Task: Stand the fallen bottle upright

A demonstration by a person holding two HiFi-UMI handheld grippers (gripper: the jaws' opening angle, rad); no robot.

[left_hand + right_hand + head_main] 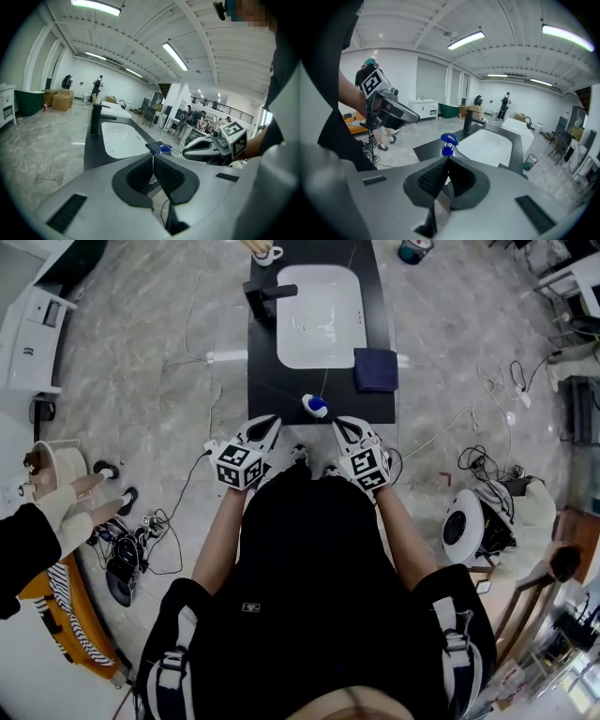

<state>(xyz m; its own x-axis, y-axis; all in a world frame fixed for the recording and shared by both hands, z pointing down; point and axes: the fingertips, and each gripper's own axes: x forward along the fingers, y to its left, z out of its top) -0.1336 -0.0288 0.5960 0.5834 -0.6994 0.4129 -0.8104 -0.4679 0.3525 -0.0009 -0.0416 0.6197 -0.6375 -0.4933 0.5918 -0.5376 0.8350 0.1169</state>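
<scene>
A white spray bottle (315,406) with a blue trigger head stands upright near the front edge of the black counter (262,381). In the right gripper view the bottle (448,143) rises just beyond my jaw tips. The left gripper view shows only the blue top of the bottle (163,148). My left gripper (270,421) (152,155) hangs at the counter's front edge, left of the bottle, shut with nothing between its fingers. My right gripper (339,424) (447,158) is to the right of the bottle, also shut and empty. Neither touches it.
A white sink (319,315) with a black faucet (262,298) is set in the counter; a dark blue cloth (376,369) lies at its right. A cup (266,254) stands at the far end. Another person's hand (75,507) and cables (141,540) are at the left.
</scene>
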